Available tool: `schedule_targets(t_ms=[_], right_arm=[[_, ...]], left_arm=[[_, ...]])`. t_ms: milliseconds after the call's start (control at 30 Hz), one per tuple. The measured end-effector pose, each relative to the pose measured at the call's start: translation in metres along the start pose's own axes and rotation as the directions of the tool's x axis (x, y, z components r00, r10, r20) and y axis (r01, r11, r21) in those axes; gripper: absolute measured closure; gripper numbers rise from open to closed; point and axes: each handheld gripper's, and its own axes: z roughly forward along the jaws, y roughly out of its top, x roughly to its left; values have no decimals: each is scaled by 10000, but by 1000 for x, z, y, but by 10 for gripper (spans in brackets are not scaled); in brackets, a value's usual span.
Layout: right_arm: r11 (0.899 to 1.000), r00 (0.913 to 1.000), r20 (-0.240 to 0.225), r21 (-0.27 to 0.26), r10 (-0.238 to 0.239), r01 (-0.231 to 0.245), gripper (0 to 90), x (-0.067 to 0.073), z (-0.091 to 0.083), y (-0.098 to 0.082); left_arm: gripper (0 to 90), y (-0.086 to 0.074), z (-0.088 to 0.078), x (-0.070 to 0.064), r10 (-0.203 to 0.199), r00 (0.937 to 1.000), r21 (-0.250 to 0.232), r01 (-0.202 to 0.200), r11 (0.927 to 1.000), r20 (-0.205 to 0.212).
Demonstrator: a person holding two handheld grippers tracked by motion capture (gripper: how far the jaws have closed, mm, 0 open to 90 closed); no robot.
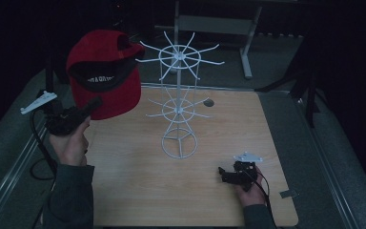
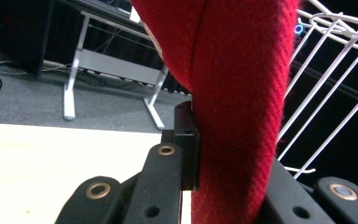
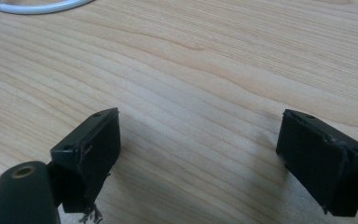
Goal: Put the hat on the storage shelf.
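Right gripper point(image 1: 225, 174) sits low over the wooden table point(image 1: 133, 191) near its front edge, jaws spread wide, nothing between them. Left gripper point(image 1: 91, 106) pinches the brim of the red cap point(image 1: 106, 76), clamped tight on the fabric. Cap is held up in the air, left of the white wire rack point(image 1: 179, 102), not touching it.
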Motion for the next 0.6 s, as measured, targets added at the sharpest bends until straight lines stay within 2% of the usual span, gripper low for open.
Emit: schedule_targets(t_ms=[533,600], right_arm=[[10000,10000,2,-2,0,0,134,0,0,0],[10000,10000,2,0,-2,2,134,0,0,0]], left_arm=[[852,6,-3,0,-164,9999,-238,163,9996,-28],[852,8,-2,-1,-79,10000,-232,78,9997,-61]])
